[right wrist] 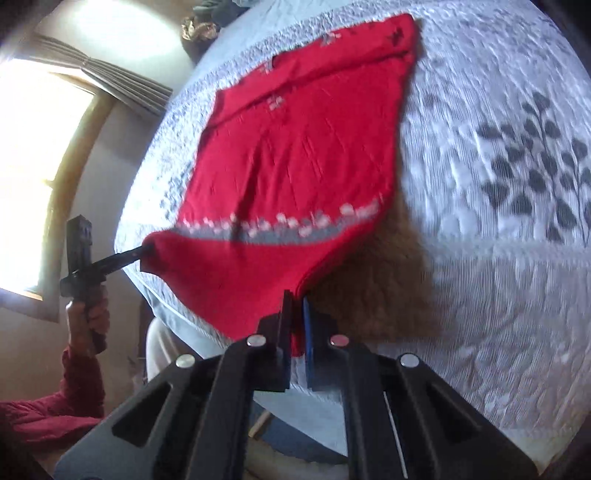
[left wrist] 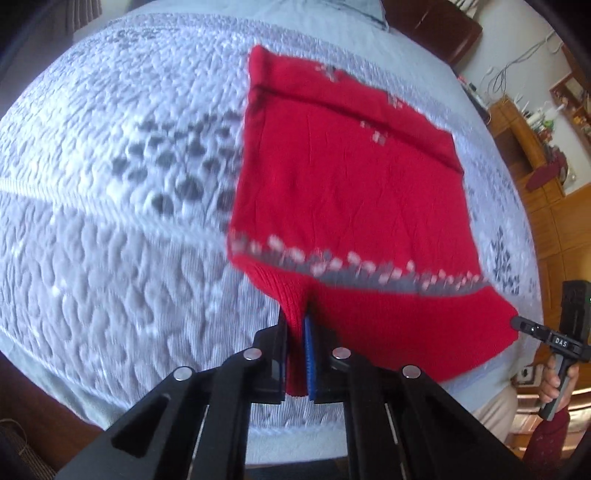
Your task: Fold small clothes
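Left wrist view: the left gripper (left wrist: 295,354) is clamped narrow on a pinch of the hem of the red sweater (left wrist: 347,177), near its left bottom corner; the knit is bunched between the fingers (left wrist: 309,354). The sweater lies on the quilted bedspread (left wrist: 110,221), sleeves apparently already folded in across the top, hem edge raised off the bed. At far right the right gripper (left wrist: 517,324) bites the other hem corner, a hand (left wrist: 554,380) on its handle. Risk, as I judge it: the pinch is shallow and may hold only some of the layers, so the lower one could drop away in the fold; uneven lifting would skew the hem line. Shelving and cables (left wrist: 517,70) stand well apart, not in the way. Right wrist view: the right gripper (right wrist: 297,332) is likewise closed on the hem corner, cloth edge showing between its fingers (right wrist: 308,343); the sweater (right wrist: 295,155) sags between the two grips. The left gripper (right wrist: 146,251) holds the far corner. A slack middle could drag and wrinkle, or pull the folded sleeves open. A bright window (right wrist: 37,166) and curtain (right wrist: 110,81) wash out that side; a dark bundle (right wrist: 199,27) beyond the collar is near the fold's likely landing spot.
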Motion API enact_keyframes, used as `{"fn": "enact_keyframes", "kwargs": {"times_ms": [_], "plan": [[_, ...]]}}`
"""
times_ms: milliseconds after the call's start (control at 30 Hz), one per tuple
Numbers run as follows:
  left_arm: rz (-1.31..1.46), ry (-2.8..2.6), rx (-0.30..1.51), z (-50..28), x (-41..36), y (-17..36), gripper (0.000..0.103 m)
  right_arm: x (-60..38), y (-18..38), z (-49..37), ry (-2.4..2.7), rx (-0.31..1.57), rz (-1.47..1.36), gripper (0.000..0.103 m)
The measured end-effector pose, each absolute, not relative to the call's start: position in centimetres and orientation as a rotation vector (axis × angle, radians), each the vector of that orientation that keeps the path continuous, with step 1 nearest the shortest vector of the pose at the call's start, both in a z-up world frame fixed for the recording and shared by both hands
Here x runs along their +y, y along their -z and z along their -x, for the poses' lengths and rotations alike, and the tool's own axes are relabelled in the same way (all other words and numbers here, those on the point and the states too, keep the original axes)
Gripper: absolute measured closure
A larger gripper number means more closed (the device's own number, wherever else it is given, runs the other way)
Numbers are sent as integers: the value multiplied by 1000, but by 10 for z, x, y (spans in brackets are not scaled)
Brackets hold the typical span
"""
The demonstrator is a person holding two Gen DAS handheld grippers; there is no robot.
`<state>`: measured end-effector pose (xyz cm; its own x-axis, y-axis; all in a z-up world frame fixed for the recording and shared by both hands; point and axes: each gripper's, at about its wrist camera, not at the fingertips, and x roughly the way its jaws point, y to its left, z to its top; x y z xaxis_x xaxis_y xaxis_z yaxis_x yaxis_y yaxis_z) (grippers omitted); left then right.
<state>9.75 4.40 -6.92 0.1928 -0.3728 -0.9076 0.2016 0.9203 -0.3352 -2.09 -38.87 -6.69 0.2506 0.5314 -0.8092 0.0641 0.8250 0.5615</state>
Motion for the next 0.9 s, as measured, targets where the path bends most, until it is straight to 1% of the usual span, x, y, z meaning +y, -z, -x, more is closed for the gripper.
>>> {"fn": "enact_keyframes", "kwargs": {"times_ms": [133, 233, 367, 500, 567, 600, 633, 667, 700, 733, 767, 833, 900], "plan": [[181, 397, 1291, -138, 39, 64, 96, -404, 59, -22, -326, 1264, -593, 99], [197, 381, 1288, -167, 35, 71, 96, -417, 62, -50, -298, 1269, -610, 99], [196, 342, 1293, -205, 25, 89, 95, -436, 74, -98, -258, 1291, -629, 99], [199, 301, 1339, -241, 12, 122, 95, -450, 103, -136, -213, 1344, -646, 99], [188, 288, 1361, -254, 7, 136, 94, -453, 117, -151, -191, 1366, -641, 98], [188, 287, 1367, -258, 5, 140, 93, -457, 122, -158, -184, 1374, -640, 91], [191, 288, 1374, -262, 5, 142, 90, -460, 124, -162, -159, 1373, -626, 79], [204, 293, 1378, -265, 6, 143, 87, -462, 125, -163, -144, 1369, -614, 73], [230, 304, 1377, -268, 8, 141, 84, -463, 125, -164, -137, 1360, -604, 69], [244, 305, 1366, -270, 11, 137, 75, -467, 125, -165, -140, 1354, -603, 69], [242, 299, 1349, -272, 15, 132, 59, -471, 122, -165, -144, 1344, -603, 69], [172, 239, 1275, -274, 22, 115, 44, -476, 117, -164, -158, 1327, -587, 70], [121, 234, 1224, -276, 24, 101, 44, -477, 112, -162, -188, 1312, -561, 70]]}}
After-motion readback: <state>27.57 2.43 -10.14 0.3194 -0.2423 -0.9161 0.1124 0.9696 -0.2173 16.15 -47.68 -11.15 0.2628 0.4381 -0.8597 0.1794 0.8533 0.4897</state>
